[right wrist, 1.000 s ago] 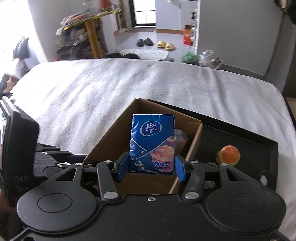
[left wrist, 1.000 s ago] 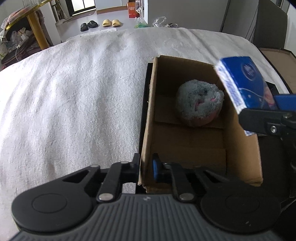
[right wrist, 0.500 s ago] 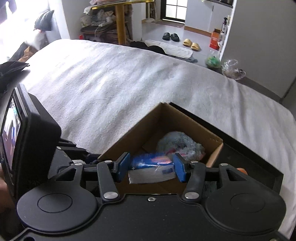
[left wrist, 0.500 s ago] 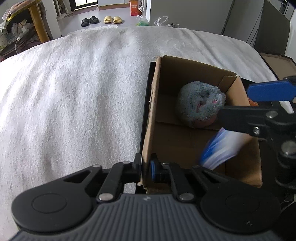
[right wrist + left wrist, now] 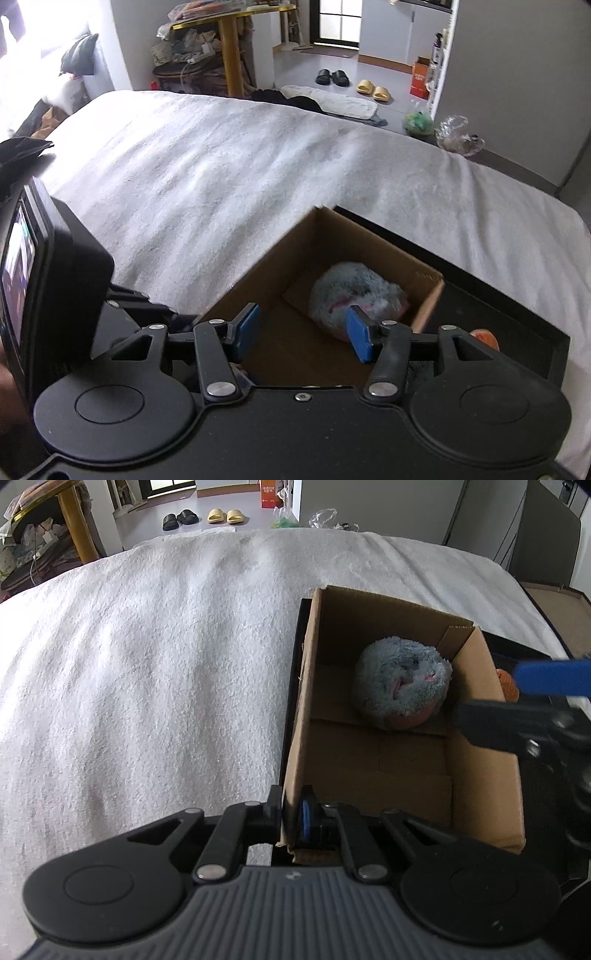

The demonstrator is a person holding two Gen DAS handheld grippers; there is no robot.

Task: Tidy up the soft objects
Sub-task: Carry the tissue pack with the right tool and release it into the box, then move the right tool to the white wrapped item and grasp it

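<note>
Pinching box (image 5: 369, 760) wall w/ my left gripper (image 5: 291, 821); right gripper (image 5: 301, 328) opening, empty, over plush (image 5: 354, 295).

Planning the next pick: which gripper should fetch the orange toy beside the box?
Right. The right gripper is opening and empty, with the orange toy just beyond it. The left gripper is shut on the box wall.

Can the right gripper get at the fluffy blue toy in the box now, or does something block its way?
Probably yes. The right gripper hangs over the open cardboard box, its jaws opening with nothing between them, and the fluffy blue toy lies uncovered just ahead.
</note>
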